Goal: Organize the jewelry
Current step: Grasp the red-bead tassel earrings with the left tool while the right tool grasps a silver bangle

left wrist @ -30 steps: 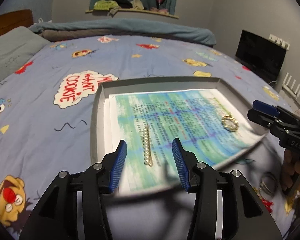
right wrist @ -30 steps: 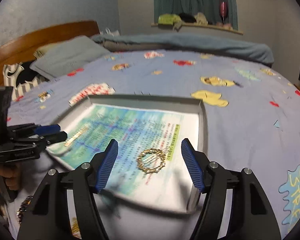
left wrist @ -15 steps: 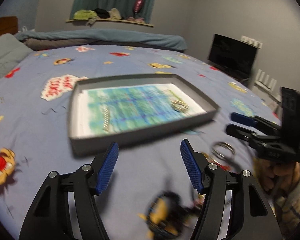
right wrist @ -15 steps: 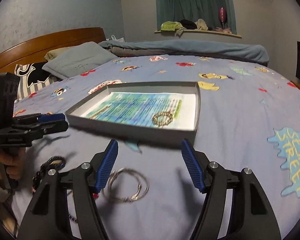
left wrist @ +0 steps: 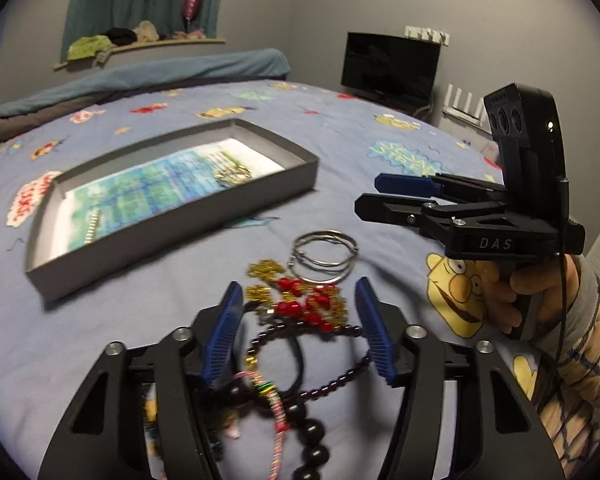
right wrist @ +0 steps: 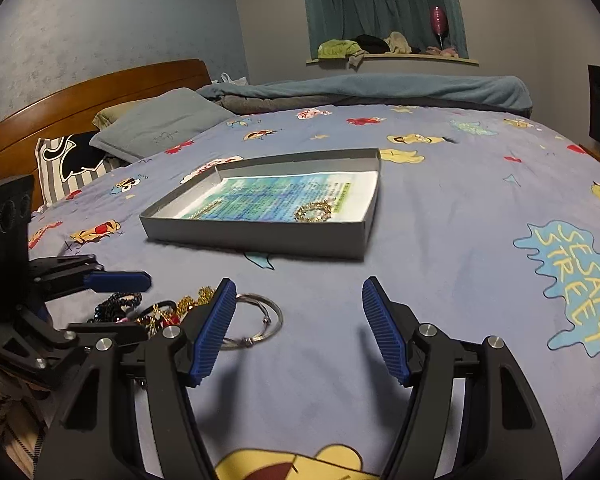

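Observation:
A grey tray (left wrist: 168, 236) (right wrist: 260, 236) lined with printed paper lies on the bed. In it lie a pale chain (left wrist: 92, 226) and a gold bracelet (left wrist: 232, 174) (right wrist: 313, 212). My left gripper (left wrist: 298, 332) is open and hovers over a jewelry pile: a red and gold piece (left wrist: 300, 300), a dark bead bracelet (left wrist: 320, 364) and silver rings (left wrist: 324, 256). My right gripper (right wrist: 298, 330) is open and empty over bare bedsheet, with the silver rings (right wrist: 256, 320) just left of it.
The bed has a blue cartoon sheet (right wrist: 460, 220). Pillows (right wrist: 156, 128) and a wooden headboard (right wrist: 80, 96) are at the left, a folded blanket (right wrist: 360, 88) at the far side. A black monitor (left wrist: 390, 66) stands beyond the bed.
Both grippers have drawn back from over the tray toward the near side of the bed. The left gripper now sits over the jewelry pile. Both stay open.

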Demonstrator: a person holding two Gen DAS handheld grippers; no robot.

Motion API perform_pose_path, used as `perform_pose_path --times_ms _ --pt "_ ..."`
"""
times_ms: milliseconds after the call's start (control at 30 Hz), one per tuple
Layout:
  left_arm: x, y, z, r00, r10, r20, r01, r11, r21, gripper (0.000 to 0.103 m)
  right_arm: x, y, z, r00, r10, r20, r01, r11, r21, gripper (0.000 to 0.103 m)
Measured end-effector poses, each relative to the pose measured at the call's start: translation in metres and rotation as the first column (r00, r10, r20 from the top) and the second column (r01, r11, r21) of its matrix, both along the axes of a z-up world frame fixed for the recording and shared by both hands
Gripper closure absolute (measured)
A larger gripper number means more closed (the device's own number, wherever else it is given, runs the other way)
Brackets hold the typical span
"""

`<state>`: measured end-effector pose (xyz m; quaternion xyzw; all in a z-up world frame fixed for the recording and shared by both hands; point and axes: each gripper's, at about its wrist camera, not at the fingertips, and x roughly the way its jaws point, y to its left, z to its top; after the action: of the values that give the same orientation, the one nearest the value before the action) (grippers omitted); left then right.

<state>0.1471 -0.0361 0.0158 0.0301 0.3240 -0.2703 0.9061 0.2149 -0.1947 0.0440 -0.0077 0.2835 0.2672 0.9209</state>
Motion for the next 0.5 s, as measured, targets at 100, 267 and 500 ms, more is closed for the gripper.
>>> perform_pose_path --times_ms 100,267,500 --pt "0.002 -0.01 -0.005 1.0 -0.022 -0.018 0.023 0.999 0.025 0.083 0.0 -0.006 -0.002 1.0 -0.005 -0.015 0.005 1.0 0.005 0.037" --pt "-0.001 -0.006 0.007 0.999 -0.013 0.031 0.013 1.0 -0.022 0.102 0.0 -0.007 -0.003 1.0 0.011 -0.029 -0.01 1.0 0.017 0.037" --pt "-0.008 0.038 0.04 0.979 0.111 0.17 -0.082 0.983 -0.166 0.102 -0.003 0.021 -0.006 0.994 0.095 -0.048 -0.096 0.995 -0.029 0.037"
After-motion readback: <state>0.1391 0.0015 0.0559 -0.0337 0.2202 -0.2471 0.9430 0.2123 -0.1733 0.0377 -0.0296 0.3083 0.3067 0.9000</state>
